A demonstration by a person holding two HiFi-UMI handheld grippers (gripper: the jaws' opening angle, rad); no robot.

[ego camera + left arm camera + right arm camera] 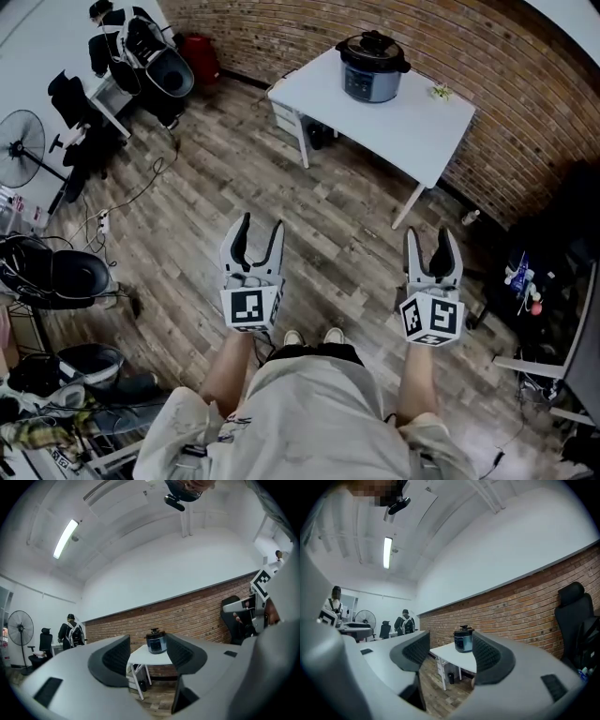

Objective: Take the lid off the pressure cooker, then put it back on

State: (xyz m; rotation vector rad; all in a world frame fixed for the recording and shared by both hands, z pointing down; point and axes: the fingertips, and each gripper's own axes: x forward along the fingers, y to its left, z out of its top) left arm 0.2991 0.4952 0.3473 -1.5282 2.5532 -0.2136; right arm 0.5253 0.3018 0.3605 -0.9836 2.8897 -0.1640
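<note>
A dark pressure cooker [372,68] with its black lid [373,44] on stands on a white table [412,122] by the brick wall, far ahead of me. My left gripper [260,229] and right gripper [432,239] are held level over the wooden floor, well short of the table, both open and empty. In the left gripper view the cooker [156,641] shows small between the spread jaws of that gripper [148,653]. The right gripper view shows the cooker [463,640] the same way, far beyond its gripper [451,653].
A small green object [440,92] lies on the table's right part. A standing fan [21,150], chairs and cables crowd the left side of the room. A black office chair [574,616] stands at the right. A person with a backpack [70,632] stands far off.
</note>
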